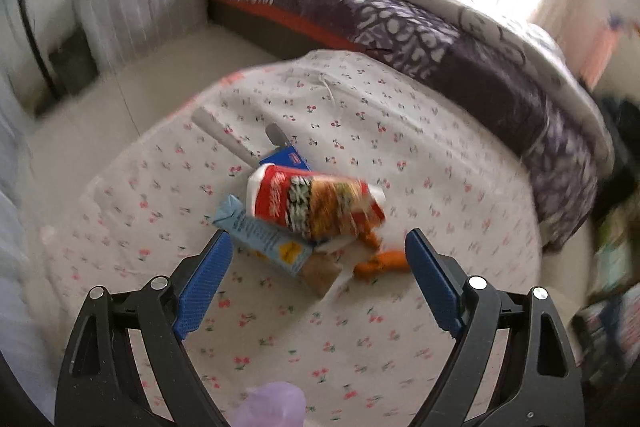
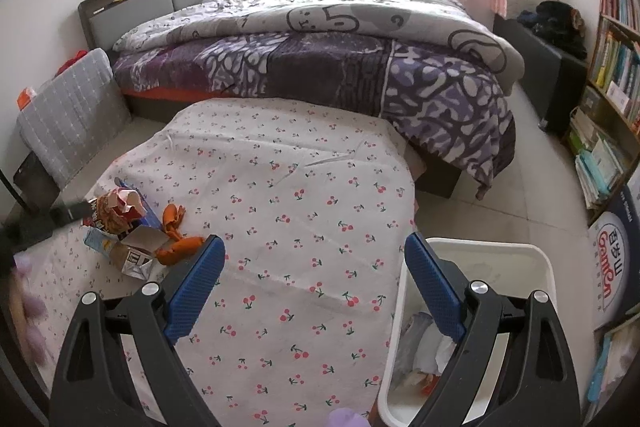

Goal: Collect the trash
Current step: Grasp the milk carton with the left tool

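Trash pile [image 1: 308, 219] sits mid-frame on my table [image 1: 360, 347]; left hand-held gripper [image 1: 318, 247] and right hand-held gripper [image 2: 314, 251] both spread, empty.

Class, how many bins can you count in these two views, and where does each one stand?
1. A white bin stands on the floor beside the cherry-print cloth, partly behind the right gripper. Others may be hidden out of view.
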Motion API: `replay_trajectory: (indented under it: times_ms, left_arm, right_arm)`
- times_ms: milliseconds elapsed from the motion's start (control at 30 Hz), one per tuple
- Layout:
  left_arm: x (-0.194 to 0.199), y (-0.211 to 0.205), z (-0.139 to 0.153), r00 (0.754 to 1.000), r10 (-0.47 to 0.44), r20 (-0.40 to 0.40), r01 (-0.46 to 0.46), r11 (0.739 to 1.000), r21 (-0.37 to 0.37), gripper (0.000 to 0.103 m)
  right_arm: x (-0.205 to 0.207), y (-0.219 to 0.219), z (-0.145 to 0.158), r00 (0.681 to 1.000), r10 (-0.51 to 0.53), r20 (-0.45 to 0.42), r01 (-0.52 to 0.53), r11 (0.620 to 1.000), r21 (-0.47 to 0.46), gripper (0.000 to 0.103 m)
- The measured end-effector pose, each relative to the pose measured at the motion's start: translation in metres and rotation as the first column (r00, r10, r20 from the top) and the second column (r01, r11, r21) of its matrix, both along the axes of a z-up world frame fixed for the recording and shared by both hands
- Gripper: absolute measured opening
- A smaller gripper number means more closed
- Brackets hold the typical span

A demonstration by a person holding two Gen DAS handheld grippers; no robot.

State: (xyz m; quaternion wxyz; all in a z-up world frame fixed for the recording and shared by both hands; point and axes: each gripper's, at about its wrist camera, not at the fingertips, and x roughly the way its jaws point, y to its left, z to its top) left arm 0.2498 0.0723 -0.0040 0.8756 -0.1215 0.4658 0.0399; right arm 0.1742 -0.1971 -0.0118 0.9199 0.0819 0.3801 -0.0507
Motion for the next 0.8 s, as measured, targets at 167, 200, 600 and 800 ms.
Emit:
replay_trajectory:
  times_ms: [167, 200, 600, 800]
  left_arm:
    - [0.025, 0.022, -0.009, 0.997, 0.039, -0.071, -0.050, 0.985, -0.163, 0.082]
    - [0.027, 0.021, -0.012, 0.996, 0.036, -0.081, -0.050, 0.982, -0.183, 0.082]
    - [0.072, 0.000, -0.046, 0.977, 0.135, -0.164, -0.161, 0.975, -0.155, 0.083]
    - [0.077, 0.001, -0.063, 0.968, 0.126, -0.215, -0.162, 0.974, -0.160, 0.072]
  right_arm:
    - [0.007, -0.005, -0.003, 1.000, 0.001, -0.022, 0.000, 1.000, 0.026, 0.089]
    - [0.008, -0.006, -0.004, 1.000, 0.002, -0.027, -0.001, 0.999, 0.032, 0.089]
    - [0.017, -0.018, -0.003, 0.999, -0.008, -0.052, 0.013, 0.996, 0.091, 0.089]
    - [0.023, -0.013, -0.009, 0.997, 0.013, -0.081, -0.005, 0.995, 0.099, 0.089]
